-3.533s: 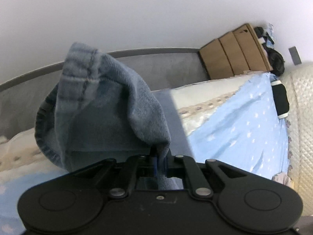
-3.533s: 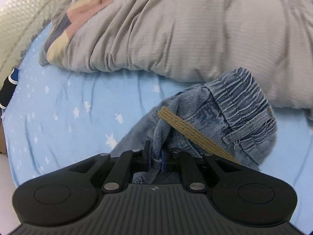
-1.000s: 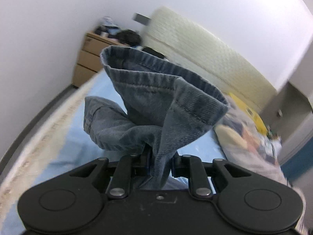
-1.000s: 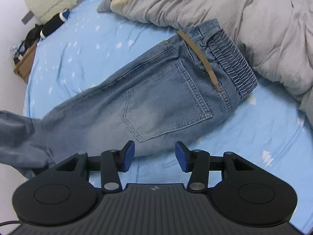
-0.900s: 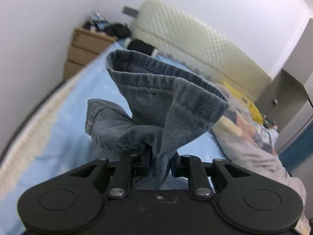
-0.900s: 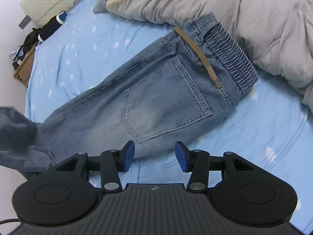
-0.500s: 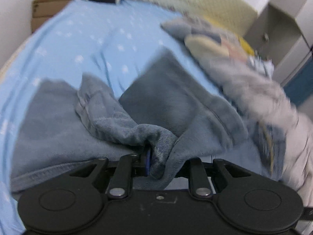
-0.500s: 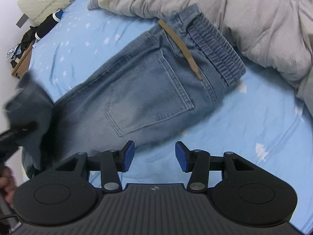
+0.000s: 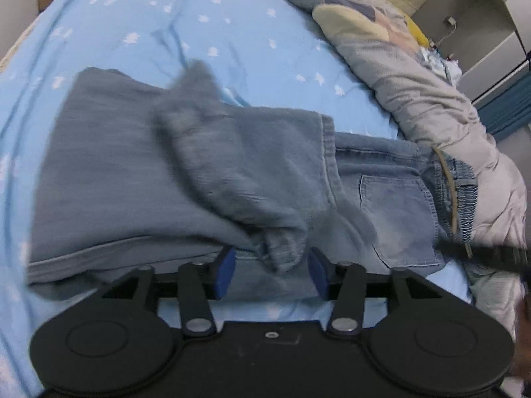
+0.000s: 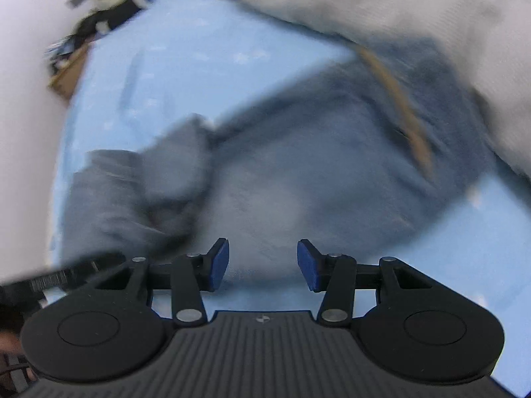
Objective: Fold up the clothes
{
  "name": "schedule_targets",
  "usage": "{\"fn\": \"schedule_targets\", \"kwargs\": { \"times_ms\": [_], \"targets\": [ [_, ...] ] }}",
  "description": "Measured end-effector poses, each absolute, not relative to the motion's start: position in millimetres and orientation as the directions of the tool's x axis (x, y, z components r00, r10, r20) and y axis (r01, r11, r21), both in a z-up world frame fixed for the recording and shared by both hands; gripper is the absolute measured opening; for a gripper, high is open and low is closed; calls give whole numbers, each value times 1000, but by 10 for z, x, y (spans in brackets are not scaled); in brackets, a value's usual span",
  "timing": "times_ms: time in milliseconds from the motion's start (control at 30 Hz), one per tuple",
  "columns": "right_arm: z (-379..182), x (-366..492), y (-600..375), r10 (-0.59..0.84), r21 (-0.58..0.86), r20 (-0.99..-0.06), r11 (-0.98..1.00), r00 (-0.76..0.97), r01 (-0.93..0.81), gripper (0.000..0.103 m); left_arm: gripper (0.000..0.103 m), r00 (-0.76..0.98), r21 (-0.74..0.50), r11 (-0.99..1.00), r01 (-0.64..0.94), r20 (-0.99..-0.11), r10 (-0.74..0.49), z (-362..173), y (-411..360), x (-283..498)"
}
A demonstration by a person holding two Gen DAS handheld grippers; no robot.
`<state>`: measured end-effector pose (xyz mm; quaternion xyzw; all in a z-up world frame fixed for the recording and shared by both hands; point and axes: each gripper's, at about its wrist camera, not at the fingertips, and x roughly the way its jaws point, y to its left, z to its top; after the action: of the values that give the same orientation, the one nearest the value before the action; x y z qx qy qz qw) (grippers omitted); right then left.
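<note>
Blue jeans (image 9: 186, 179) lie on the blue star-print bed sheet (image 9: 139, 26), legs folded back over the seat so the hem reaches near the back pocket (image 9: 398, 219). The elastic waistband with a tan belt (image 9: 451, 195) lies at the right against a grey duvet. My left gripper (image 9: 271, 273) is open; a bunched bit of the leg hem sits loose between its blue pads. My right gripper (image 10: 263, 263) is open and empty, hovering over the jeans (image 10: 298, 179); that view is blurred by motion.
A grey duvet (image 9: 438, 99) with a patterned pillow (image 9: 358, 23) runs along the right of the bed. A white cabinet (image 9: 478, 20) stands beyond it. A cardboard box (image 10: 66, 76) sits off the far left bed edge.
My left gripper swung the jeans leg down over the seat and opened, letting the hem go. My right gripper stayed open and is moving fast over the jeans.
</note>
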<state>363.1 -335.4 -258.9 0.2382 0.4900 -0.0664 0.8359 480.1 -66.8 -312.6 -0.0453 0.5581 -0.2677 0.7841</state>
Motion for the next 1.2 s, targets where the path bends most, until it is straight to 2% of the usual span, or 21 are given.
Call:
{"fn": "schedule_targets", "kwargs": {
  "times_ms": [133, 233, 400, 500, 533, 600, 633, 667, 733, 933, 1100, 1200],
  "targets": [
    [-2402, 4170, -2859, 197, 334, -804, 930, 561, 153, 55, 51, 273, -346, 881, 322, -857, -436, -3040, -332, 4840],
    [-2442, 4500, -2451, 247, 308, -802, 951, 544, 23, 57, 51, 301, -333, 906, 260, -864, -404, -3051, -99, 4968],
    [-2714, 4880, -2029, 214, 228, -850, 973, 481, -31, 62, 51, 329, -307, 930, 203, -873, -360, -3021, 166, 5197],
    [-2914, 4986, -1922, 228, 235, -871, 971, 436, -39, 61, 53, 339, -297, 938, 179, -876, -342, -3015, 262, 5310],
    [-2951, 4998, -1914, 223, 229, -878, 973, 423, -36, 57, 53, 341, -293, 941, 170, -878, -335, -3016, 286, 5346],
    [-3015, 5013, -1909, 205, 211, -893, 977, 400, -29, 36, 56, 345, -288, 945, 158, -880, -326, -3019, 322, 5414],
    [-3004, 4995, -1941, 206, 218, -889, 976, 408, -18, 22, 57, 346, -284, 945, 163, -880, -325, -3022, 314, 5443],
    [-2974, 4972, -1994, 214, 237, -880, 972, 423, 2, 14, 57, 346, -277, 945, 171, -881, -321, -3027, 297, 5473],
    [-2893, 4913, -2133, 224, 275, -860, 960, 459, 47, 9, 58, 342, -267, 947, 181, -885, -315, -3044, 254, 5537],
    [-2687, 4662, -2646, 184, 335, -822, 922, 539, 196, 6, 61, 340, -234, 950, 207, -893, -295, -2998, 123, 5660],
    [-3113, 4571, -2932, 161, 343, -879, 867, 449, 361, 6, 64, 332, -193, 953, 234, -905, -265, -3063, 73, 5727],
    [-3419, 4527, -3071, 175, 358, -904, 809, 390, 466, 11, 64, 317, -181, 957, 227, -915, -249, -3135, 104, 5771]
  ]
}}
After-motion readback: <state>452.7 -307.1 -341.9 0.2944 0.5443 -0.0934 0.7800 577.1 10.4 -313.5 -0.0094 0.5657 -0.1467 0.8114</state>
